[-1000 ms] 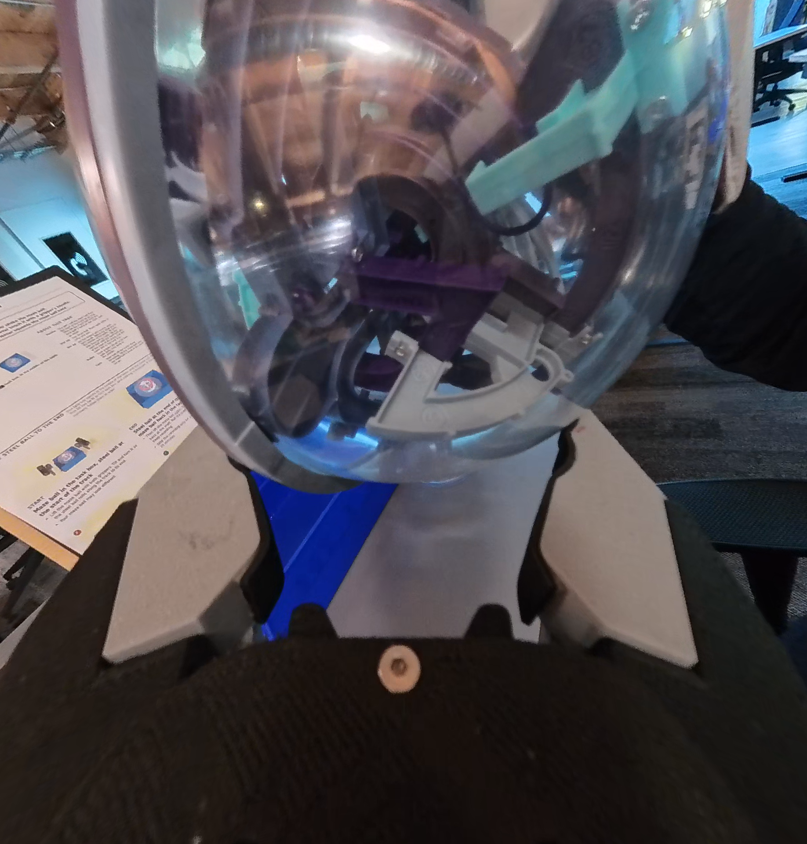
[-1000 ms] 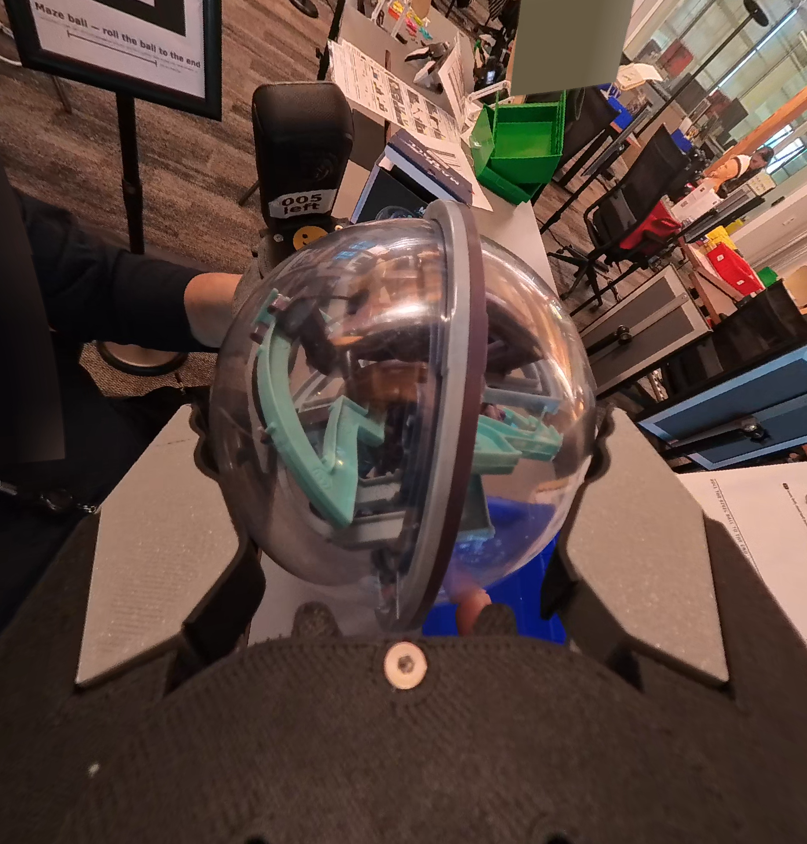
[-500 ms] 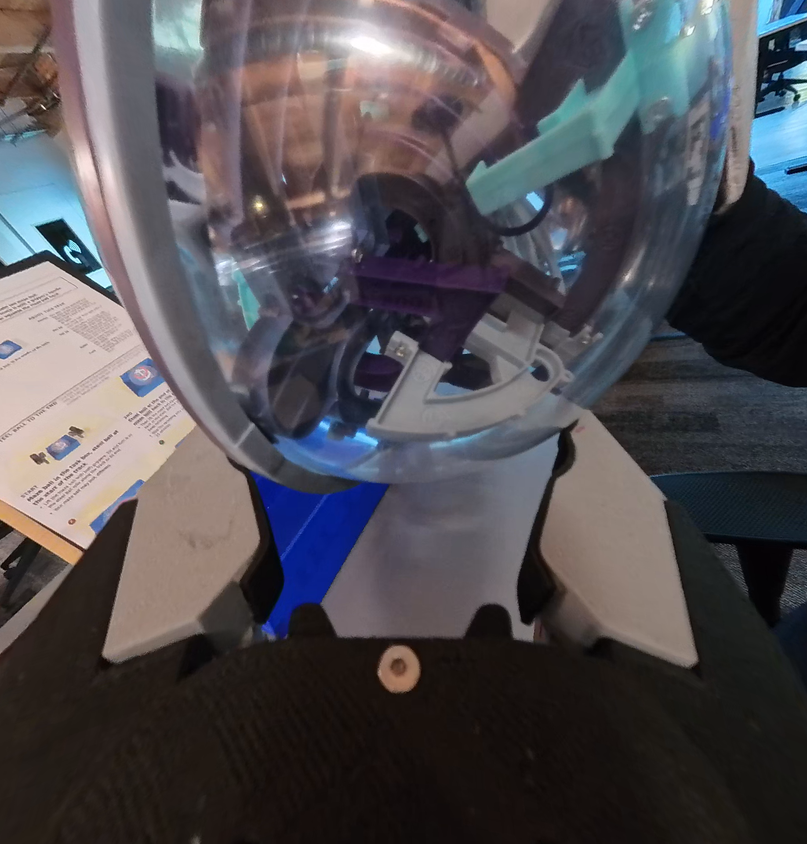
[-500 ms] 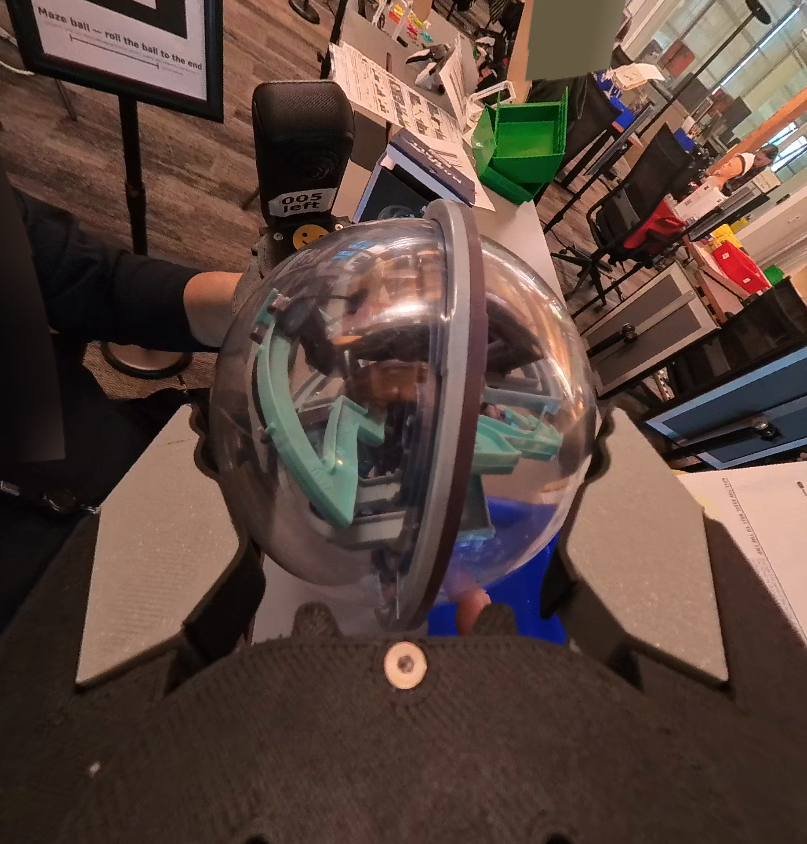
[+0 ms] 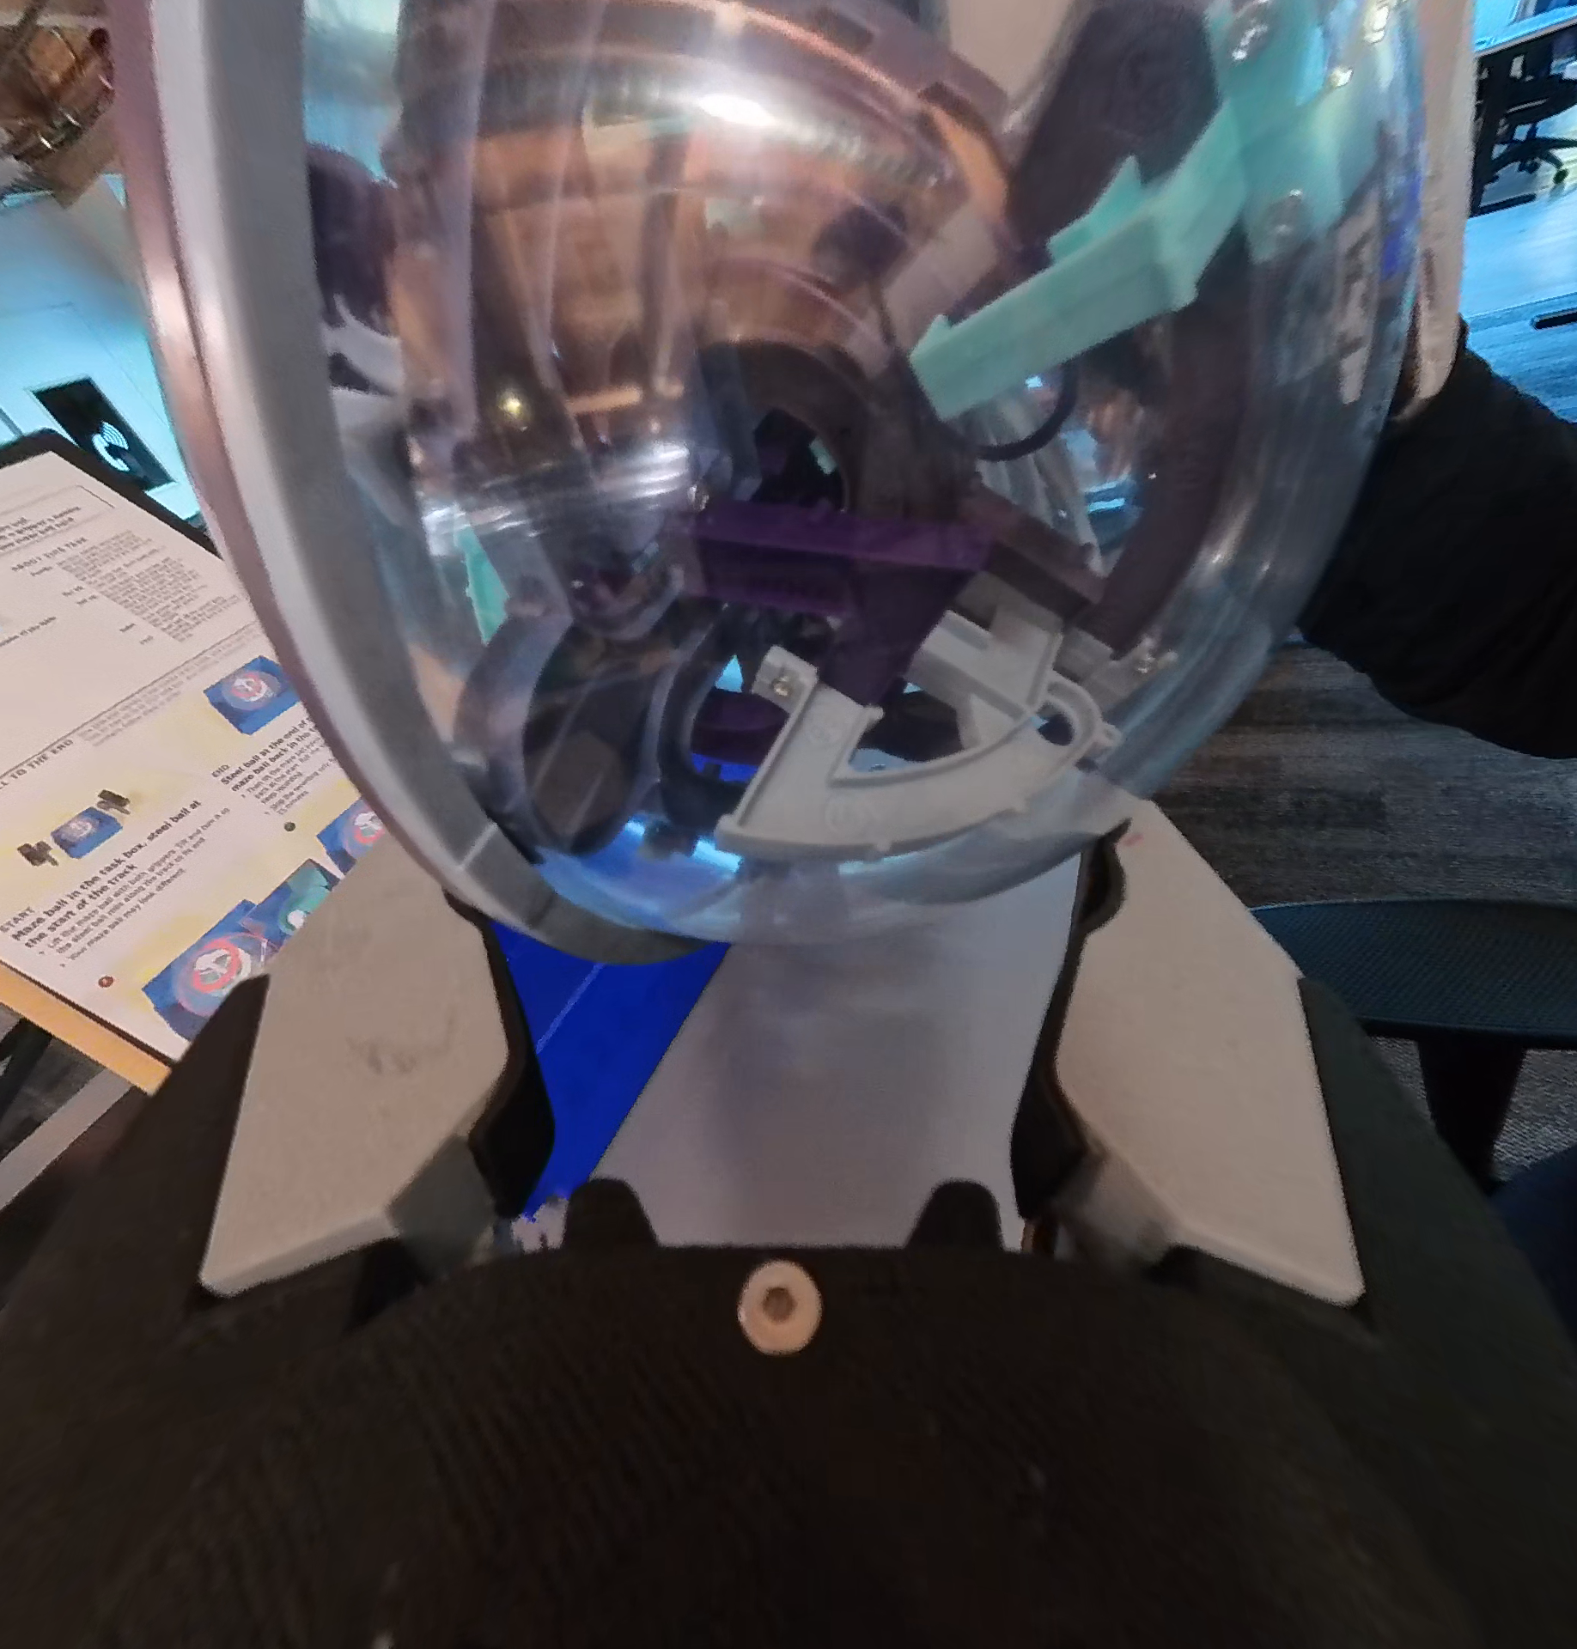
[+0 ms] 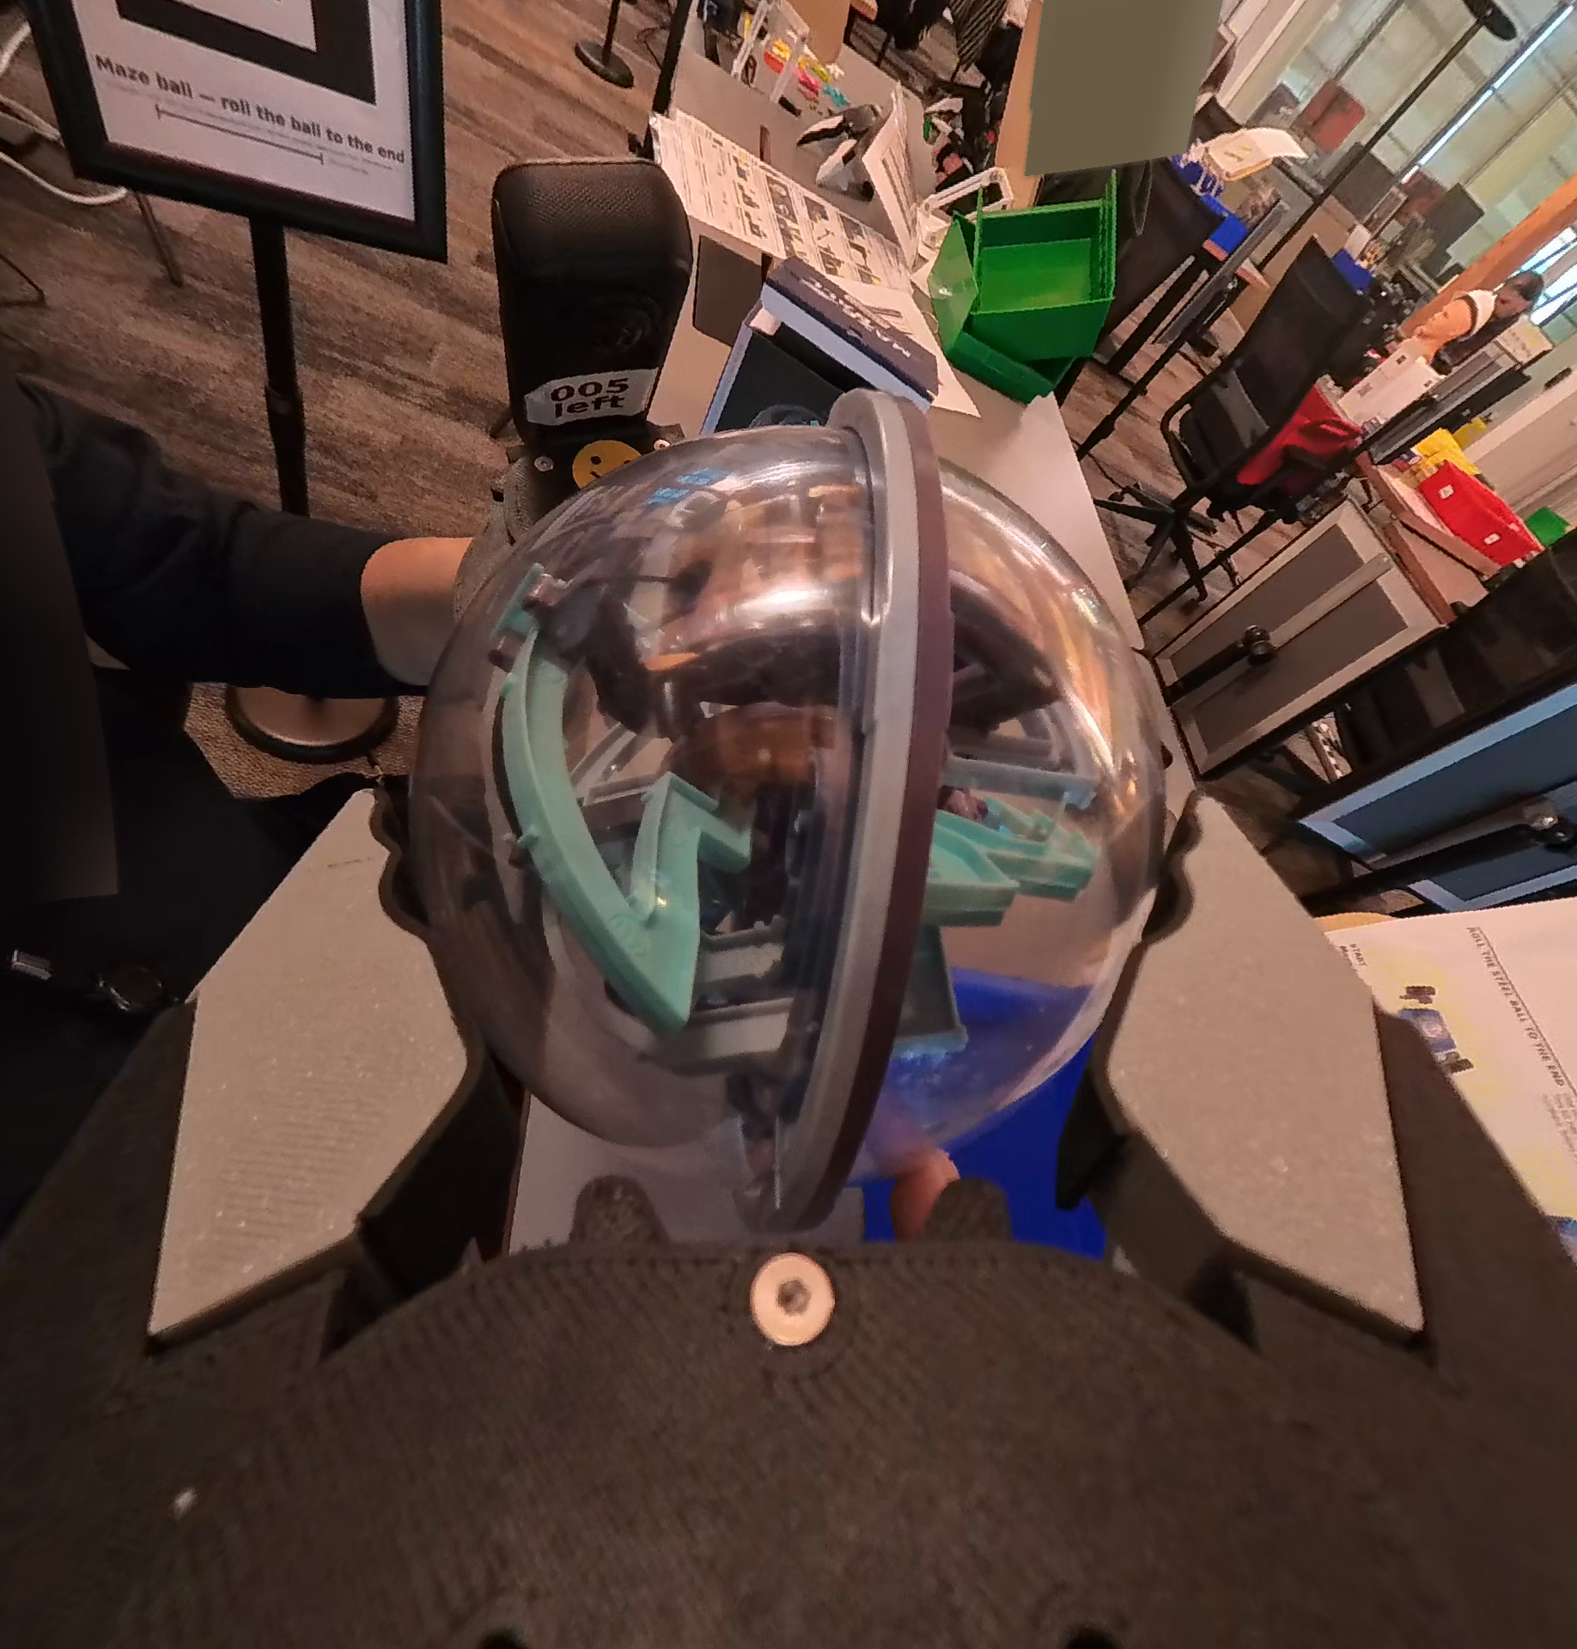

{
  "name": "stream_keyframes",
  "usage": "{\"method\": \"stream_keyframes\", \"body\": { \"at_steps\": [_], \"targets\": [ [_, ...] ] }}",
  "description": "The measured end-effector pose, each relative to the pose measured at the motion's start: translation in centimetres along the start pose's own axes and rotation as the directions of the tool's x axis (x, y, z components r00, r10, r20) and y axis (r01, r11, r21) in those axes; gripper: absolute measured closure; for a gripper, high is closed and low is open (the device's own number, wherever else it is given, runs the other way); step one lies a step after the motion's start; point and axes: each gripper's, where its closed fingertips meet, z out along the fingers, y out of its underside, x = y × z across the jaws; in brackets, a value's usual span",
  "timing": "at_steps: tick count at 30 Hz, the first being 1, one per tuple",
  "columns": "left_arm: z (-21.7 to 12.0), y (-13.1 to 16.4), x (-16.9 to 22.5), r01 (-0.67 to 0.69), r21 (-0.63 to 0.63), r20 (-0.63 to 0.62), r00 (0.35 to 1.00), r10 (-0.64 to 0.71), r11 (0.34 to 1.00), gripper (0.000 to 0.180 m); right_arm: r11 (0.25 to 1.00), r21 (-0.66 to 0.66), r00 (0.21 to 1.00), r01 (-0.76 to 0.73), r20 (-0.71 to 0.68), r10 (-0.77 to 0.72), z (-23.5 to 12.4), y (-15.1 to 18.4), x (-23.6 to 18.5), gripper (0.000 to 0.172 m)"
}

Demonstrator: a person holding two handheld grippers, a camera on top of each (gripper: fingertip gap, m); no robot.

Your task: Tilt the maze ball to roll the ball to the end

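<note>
Your maze ball (image 6: pixel 794 803) is glossy clear plastic; the fingers (image 6: pixel 321 1071) look matt grey and grainy; the instruction sheet (image 5: pixel 80 714) is paper.

Your two cameras gave you wide-angle pictures that bent straight lines hard toward the edges. In your left wrist view, cool blue daylight washed the background, and a white glare spot sat high on the clear shell of the maze ball (image 5: pixel 767 446), with warm orange reflections across it; the printed sheet (image 5: pixel 98 758) at the left looked slightly smeared. In your right wrist view, the room was evenly lit, brightest at the windows (image 6: pixel 1436 116) on the upper right, while the dark sleeve (image 6: pixel 187 580) lost detail in shadow.
</note>
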Motion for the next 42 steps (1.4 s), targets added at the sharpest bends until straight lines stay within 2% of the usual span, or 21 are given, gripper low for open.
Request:
{"method": "stream_keyframes", "body": {
  "at_steps": [15, 26, 42],
  "targets": [
    [0.4, 1.3, 0.5, 0.039, -0.018, -0.015, 0.999, -0.039, 0.999, 0.047, 0.999, 0.017, 0.999, -0.05, 0.017, 0.05, 0.3, 1.4, -0.2, 0.014],
    [0.9, 3.0, 1.0, 0.111, -0.042, -0.051, 0.992, -0.113, 0.993, 0.047, 0.99, 0.015, 0.99, -0.139, 0.04, 0.138, 0.9, 3.3, -0.3, 0.014],
    [1.4, 4.0, 1.4, 0.135, -0.06, -0.065, 0.988, -0.139, 0.989, 0.047, 0.987, -0.006, 0.986, -0.162, 0.044, 0.162, 1.0, 4.3, -0.4, 0.014]
  ]
}}
